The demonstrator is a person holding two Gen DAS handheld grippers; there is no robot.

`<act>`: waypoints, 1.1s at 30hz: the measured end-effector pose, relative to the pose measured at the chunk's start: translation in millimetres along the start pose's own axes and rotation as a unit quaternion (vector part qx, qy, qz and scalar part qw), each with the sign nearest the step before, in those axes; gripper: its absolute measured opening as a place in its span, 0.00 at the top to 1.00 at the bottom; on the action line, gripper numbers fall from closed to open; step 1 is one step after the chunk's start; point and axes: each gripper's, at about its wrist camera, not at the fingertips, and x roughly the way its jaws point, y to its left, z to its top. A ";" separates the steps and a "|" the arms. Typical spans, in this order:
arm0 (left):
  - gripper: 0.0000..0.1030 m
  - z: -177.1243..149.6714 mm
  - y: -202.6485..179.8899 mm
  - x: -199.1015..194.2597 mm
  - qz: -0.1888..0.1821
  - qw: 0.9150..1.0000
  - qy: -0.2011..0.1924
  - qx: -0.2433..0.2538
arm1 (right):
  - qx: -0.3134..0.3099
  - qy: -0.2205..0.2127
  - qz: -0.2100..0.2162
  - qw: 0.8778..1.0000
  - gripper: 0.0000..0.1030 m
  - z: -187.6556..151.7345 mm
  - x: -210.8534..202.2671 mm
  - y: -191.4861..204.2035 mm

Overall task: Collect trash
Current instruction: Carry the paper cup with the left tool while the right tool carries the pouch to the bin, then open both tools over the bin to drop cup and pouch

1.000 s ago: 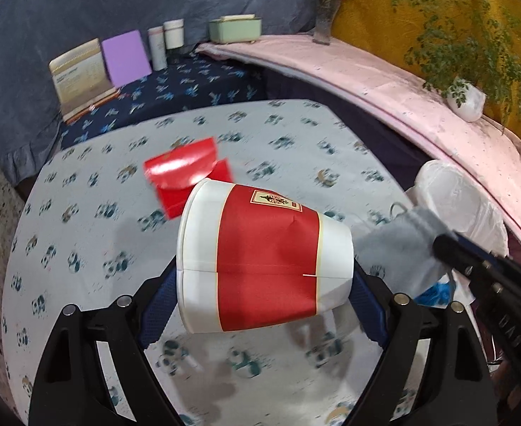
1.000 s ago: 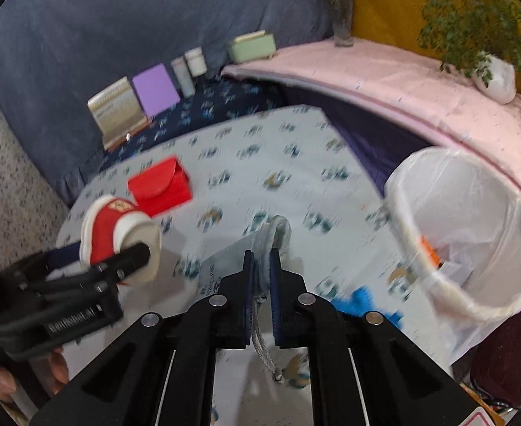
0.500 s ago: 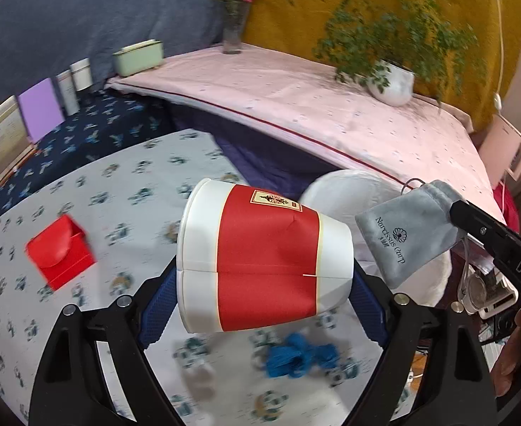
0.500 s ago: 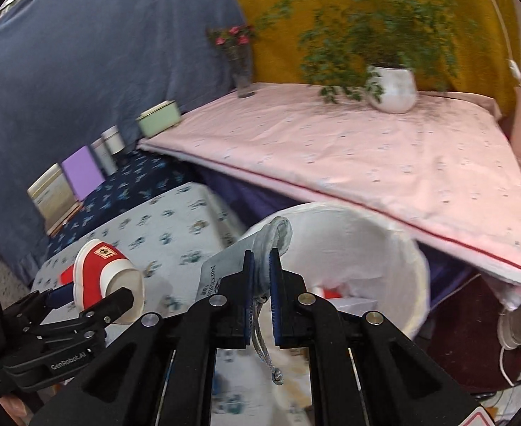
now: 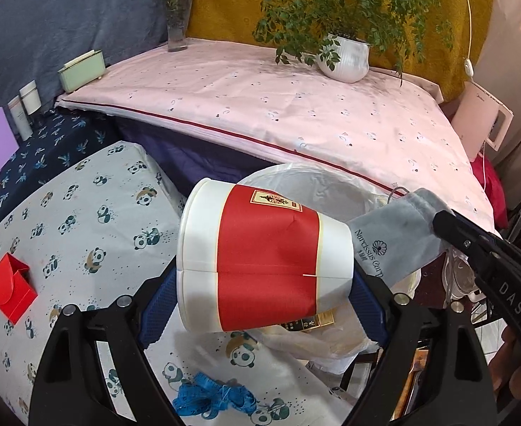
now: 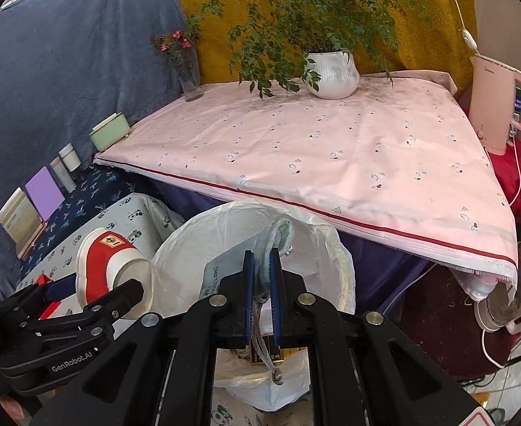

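Both grippers have swung from the counter (image 5: 83, 213) to the bin (image 6: 175, 248), tilted downward: left gripper (image 5: 264, 284) jaws clamp the cup (image 5: 260, 259) wide, right gripper (image 6: 260, 284) jaws pinch the pouch (image 6: 274, 238); only the left view shows blue tape (image 5: 210, 397) at lower centre.

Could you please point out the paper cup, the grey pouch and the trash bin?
paper cup (image 5: 265, 259), left wrist view, red band.
grey pouch (image 5: 398, 234), left wrist view, printed side.
trash bin (image 6: 345, 269), right wrist view, liner rim.

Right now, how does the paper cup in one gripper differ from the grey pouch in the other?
The paper cup is stiff, red and white; the grey pouch is soft cloth with printed lettering. The cup lies sideways and fills the wide-set left gripper; the pouch hangs pinched by its drawstring end in the nearly closed right gripper. Both are held over or beside the white-lined bin.
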 end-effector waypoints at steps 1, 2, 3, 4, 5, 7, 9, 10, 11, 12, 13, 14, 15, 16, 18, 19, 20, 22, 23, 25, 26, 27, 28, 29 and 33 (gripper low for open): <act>0.20 0.8 -0.8 1.5 -0.001 1.000 0.001 0.000 | 0.001 0.001 0.000 1.000 0.92 0.0 1.1 -1.2; 0.20 1.5 -2.3 3.4 0.000 1.000 0.002 0.001 | 0.002 0.002 -0.001 1.000 0.92 0.0 2.0 -1.8; 0.20 2.6 -3.3 4.9 -0.001 1.000 0.002 0.002 | 0.002 0.003 -0.001 1.000 0.92 -0.1 3.0 -2.4; 0.20 3.3 -4.3 5.6 -0.002 1.000 0.002 0.002 | 0.002 0.003 -0.001 1.000 0.92 -0.9 3.4 -3.1; 0.20 3.5 -4.8 6.4 -0.003 1.000 0.003 0.003 | 0.002 0.004 -0.002 1.000 0.92 -0.5 4.0 -3.8; 0.20 4.9 -6.4 7.6 -0.005 1.000 0.003 0.004 | 0.002 0.005 -0.002 1.000 0.92 0.0 5.2 -4.0; 0.20 5.3 -8.5 8.7 -0.006 1.000 0.004 0.004 | 0.003 0.005 -0.002 1.000 0.92 0.1 5.6 -4.2; 0.20 5.7 -9.4 9.6 -0.006 1.000 0.004 0.005 | 0.003 0.005 -0.001 1.000 0.92 0.5 6.0 -4.3; 0.20 5.7 -9.9 10.2 -0.006 1.000 0.003 0.005 | 0.003 0.004 -0.001 1.000 0.92 0.9 6.6 -4.4; 0.20 6.1 -10.7 11.0 -0.005 1.000 0.003 0.006 | 0.002 0.004 -0.001 1.000 0.92 1.3 7.1 -4.0; 0.20 6.5 -11.3 11.8 -0.005 1.000 0.003 0.005 | 0.002 0.004 -0.001 1.000 0.92 1.4 7.7 -3.6; 0.19 6.7 -11.3 12.7 -0.006 1.000 0.004 0.003 | 0.002 0.005 -0.001 1.000 0.91 1.6 8.4 -3.7; 0.17 6.5 -11.1 13.2 -0.007 1.000 0.005 0.001 | 0.002 0.005 0.000 1.000 0.91 1.8 9.1 -3.3; 0.13 6.5 -10.2 13.2 -0.005 1.000 0.004 -0.001 | 0.002 0.006 0.002 1.000 0.89 2.2 10.0 -3.0; 0.12 6.6 -9.4 12.8 -0.001 1.000 0.000 -0.005 | 0.006 0.002 0.002 1.000 0.87 2.6 10.0 -2.5; 0.11 6.6 -8.7 12.7 0.000 1.000 0.001 -0.005 | 0.008 0.001 0.003 1.000 0.81 2.6 9.4 -2.3; 0.11 6.9 -8.1 12.6 0.001 1.000 0.000 -0.005 | 0.010 -0.002 0.003 1.000 0.78 2.6 8.5 -2.2; 0.11 6.7 -5.7 12.6 0.006 1.000 -0.001 -0.005 | 0.011 -0.004 0.003 1.000 0.72 3.0 7.2 -2.0; 0.11 6.3 -4.5 12.4 0.006 1.000 0.000 -0.006 | 0.010 -0.004 0.004 1.000 0.72 3.0 7.0 -1.4; 0.11 5.3 -0.9 12.0 0.008 1.000 0.001 -0.011 | 0.009 -0.003 0.004 1.000 0.69 3.0 7.0 -0.2; 0.11 4.9 0.9 11.7 0.008 1.000 0.001 -0.012 | 0.008 -0.003 0.004 1.000 0.68 3.0 6.9 0.2; 0.11 4.4 1.6 11.2 0.009 1.000 0.001 -0.013 | 0.008 -0.003 0.004 1.000 0.67 2.5 6.3 1.1; 0.11 3.8 3.2 10.6 0.010 1.000 0.001 -0.015 | 0.006 -0.003 0.004 1.000 0.66 2.0 5.9 2.5; 0.11 3.5 4.4 9.9 0.011 1.000 0.001 -0.017 | 0.005 -0.002 0.004 1.000 0.66 2.0 5.7 3.8; 0.11 1.3 12.8 5.8 0.014 1.000 0.000 -0.027 | -0.001 -0.002 0.007 1.000 0.61 0.0 3.4 11.4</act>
